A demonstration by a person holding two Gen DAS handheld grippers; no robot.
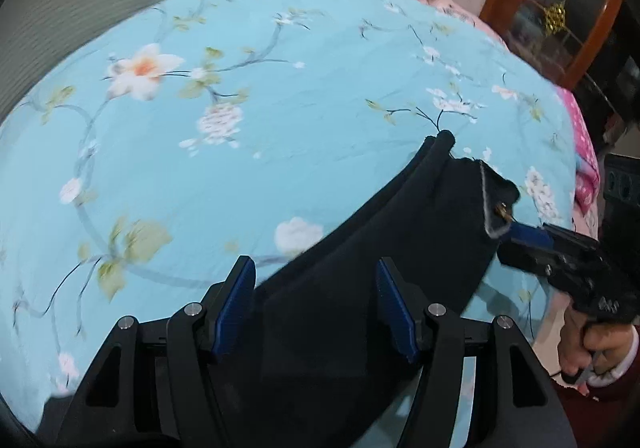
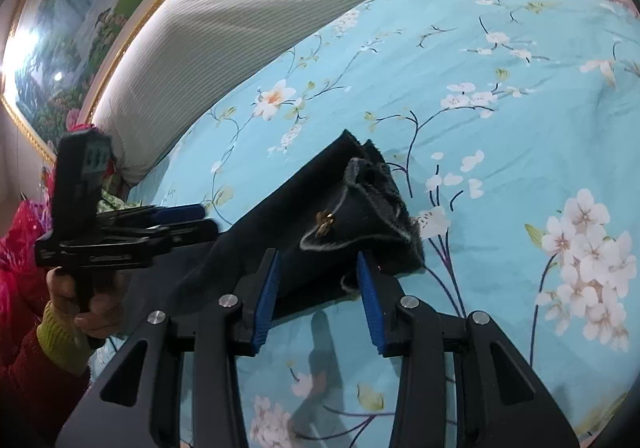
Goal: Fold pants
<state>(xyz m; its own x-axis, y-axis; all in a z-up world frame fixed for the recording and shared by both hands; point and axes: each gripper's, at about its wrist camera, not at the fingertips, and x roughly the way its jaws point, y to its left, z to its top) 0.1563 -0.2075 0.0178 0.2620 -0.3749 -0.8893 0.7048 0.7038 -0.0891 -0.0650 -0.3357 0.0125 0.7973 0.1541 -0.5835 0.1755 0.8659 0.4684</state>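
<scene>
Dark navy pants lie on a light blue floral bedsheet, waistband with a brass button toward the right. My left gripper is open, its blue pads either side of the dark fabric. In the right wrist view the pants show the button and frayed waist edge. My right gripper is open just at the near edge of the waist. The right gripper also shows in the left wrist view, its tips at the waistband. The left gripper shows in the right wrist view, over the cloth.
A white ribbed pillow lies along the bed's far side under a framed landscape painting. A pink blanket and a wooden glass-door cabinet are beyond the bed's right edge.
</scene>
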